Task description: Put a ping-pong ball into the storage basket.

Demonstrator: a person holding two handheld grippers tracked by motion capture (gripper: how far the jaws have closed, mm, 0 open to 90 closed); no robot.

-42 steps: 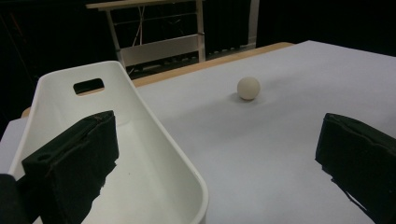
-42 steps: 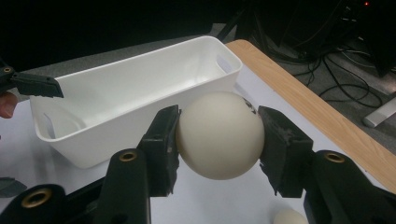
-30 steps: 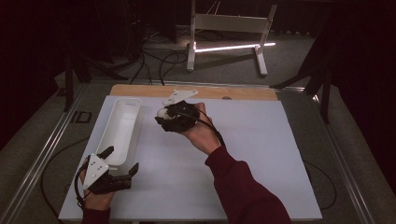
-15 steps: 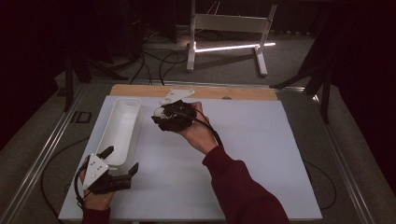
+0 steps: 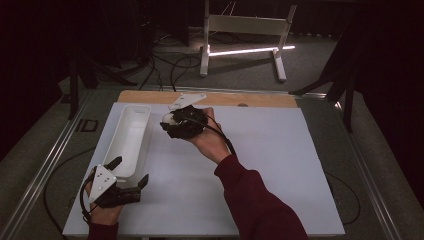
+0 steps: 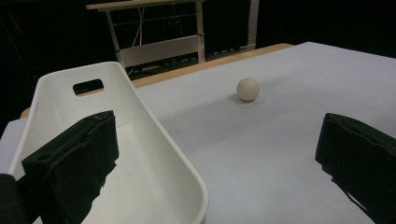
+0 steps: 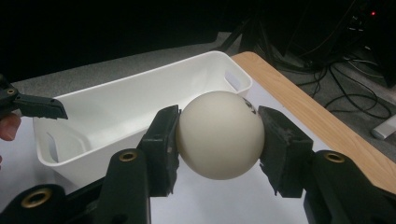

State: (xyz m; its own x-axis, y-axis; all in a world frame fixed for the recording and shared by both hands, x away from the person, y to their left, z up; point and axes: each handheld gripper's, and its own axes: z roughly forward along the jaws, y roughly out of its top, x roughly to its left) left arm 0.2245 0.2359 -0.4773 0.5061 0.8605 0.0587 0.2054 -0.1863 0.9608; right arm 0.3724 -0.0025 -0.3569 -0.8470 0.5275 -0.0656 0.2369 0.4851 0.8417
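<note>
My right gripper (image 5: 169,120) is shut on a cream ball (image 7: 219,135), which its two black pads clamp from both sides. It hovers just right of the far end of a long white bin (image 5: 131,107). In the right gripper view the bin (image 7: 140,93) lies empty beyond the ball. My left gripper (image 5: 131,170) stands open at the bin's near end, one jaw over the bin (image 6: 154,121) and nothing between the jaws. The left gripper view has a cream ball (image 6: 248,88) resting on the white sheet past the bin.
The white sheet (image 5: 280,165) covers the table, with a wooden strip (image 5: 260,99) along the far edge. A white metal frame (image 5: 240,25) with a light bar and several cables lie on the floor behind. One tip of the left gripper (image 7: 37,106) shows in the right gripper view.
The right gripper with the ball has drifted slightly left, closer to the bin. The left gripper has stayed where it was.
</note>
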